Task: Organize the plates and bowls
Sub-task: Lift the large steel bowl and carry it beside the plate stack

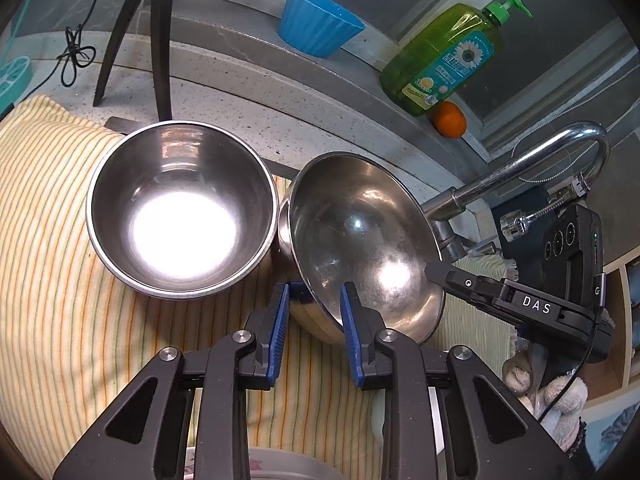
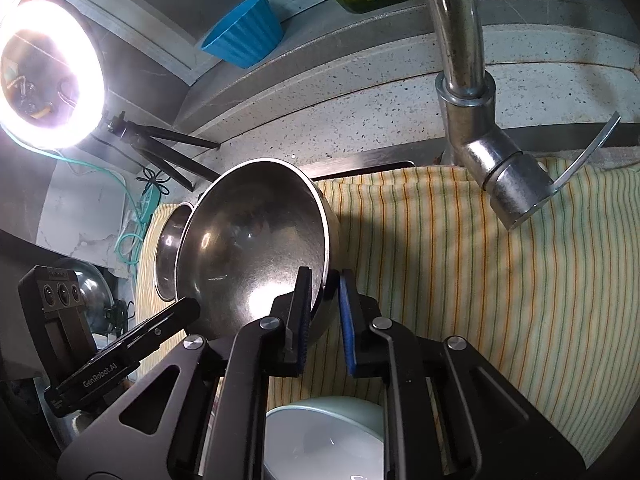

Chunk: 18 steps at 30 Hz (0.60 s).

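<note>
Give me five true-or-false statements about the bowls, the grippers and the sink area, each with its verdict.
1. Both grippers clamp the rim of the tilted steel bowl. True: the left gripper and the right gripper each have a pad on either side of its wall.
2. The other steel bowl lies upside down. False: it sits upright, open side up.
3. The bowls rest on a striped cloth. True.
4. The blue cup stands inside the upright bowl. False: it stands on the ledge behind.
5. The orange lies on the cloth. False: it sits on the ledge beside the green soap bottle.
</note>
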Each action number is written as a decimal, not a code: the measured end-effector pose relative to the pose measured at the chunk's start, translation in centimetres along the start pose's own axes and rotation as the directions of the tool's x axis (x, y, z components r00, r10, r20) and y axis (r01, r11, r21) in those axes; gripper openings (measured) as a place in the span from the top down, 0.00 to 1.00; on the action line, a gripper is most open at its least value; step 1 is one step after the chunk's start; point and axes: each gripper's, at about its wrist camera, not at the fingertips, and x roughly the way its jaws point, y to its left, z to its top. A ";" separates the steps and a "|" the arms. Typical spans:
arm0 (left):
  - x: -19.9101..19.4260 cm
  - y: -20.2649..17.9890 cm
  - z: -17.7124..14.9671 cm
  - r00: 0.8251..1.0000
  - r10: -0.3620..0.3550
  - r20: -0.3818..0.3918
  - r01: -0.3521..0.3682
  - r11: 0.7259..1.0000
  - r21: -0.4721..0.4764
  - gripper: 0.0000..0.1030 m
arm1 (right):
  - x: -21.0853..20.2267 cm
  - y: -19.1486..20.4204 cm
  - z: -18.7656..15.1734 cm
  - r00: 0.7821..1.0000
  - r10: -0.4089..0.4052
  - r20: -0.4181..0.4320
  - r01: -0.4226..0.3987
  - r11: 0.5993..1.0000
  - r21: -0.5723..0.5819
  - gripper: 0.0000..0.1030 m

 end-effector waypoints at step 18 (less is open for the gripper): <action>-3.9 -0.6 -0.8 0.998 -0.036 0.051 0.033 0.998 0.061 0.79 | -3.5 2.5 -1.8 0.998 -0.011 0.068 0.014 0.999 -0.036 0.86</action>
